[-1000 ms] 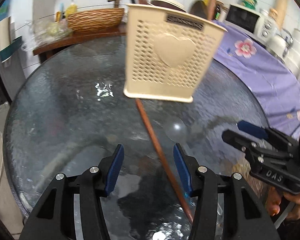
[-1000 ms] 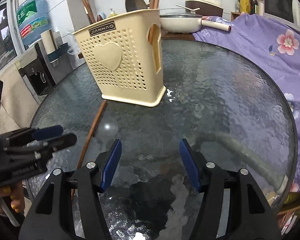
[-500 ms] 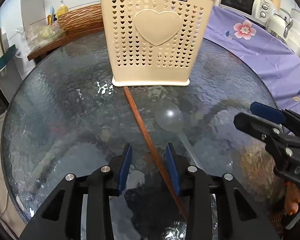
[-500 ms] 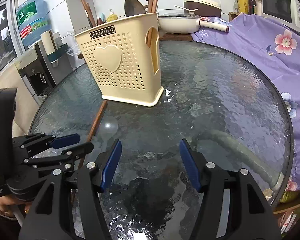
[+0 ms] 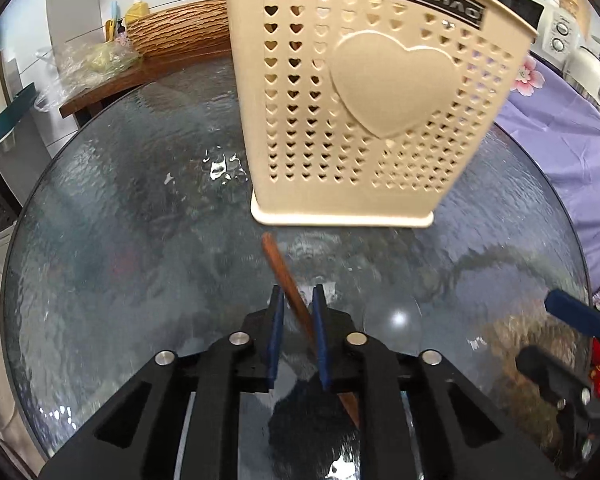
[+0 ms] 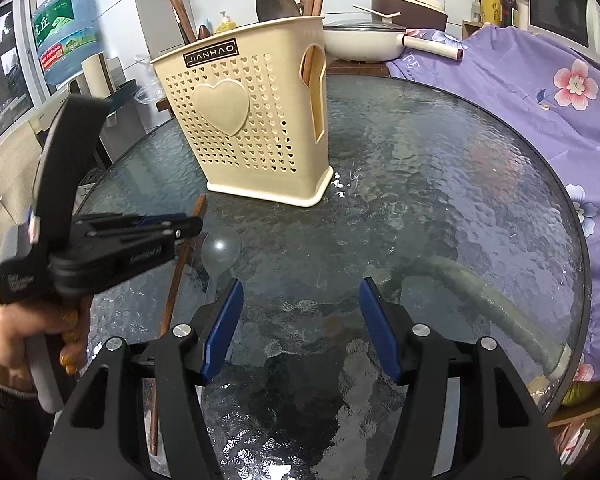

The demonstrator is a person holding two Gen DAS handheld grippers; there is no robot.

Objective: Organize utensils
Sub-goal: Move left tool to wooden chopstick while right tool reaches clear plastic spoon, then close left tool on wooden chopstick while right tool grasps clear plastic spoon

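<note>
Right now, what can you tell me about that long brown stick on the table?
The brown chopstick is long, thin and looks wooden. It lies flat on the bumpy glass table, one end pointing toward the cream holder. The left gripper is closing its blue pads around it. A clear spoon lies just beside it.

Holder: tall cream plastic utensil holder (image 6: 256, 128), heart-perforated, upright, wooden utensils inside.
Chopstick: long reddish-brown wooden chopstick (image 5: 288, 284), lying just before the holder's base.
Spoon: clear plastic spoon (image 6: 221, 247), lying beside the chopstick, near the holder.
</note>
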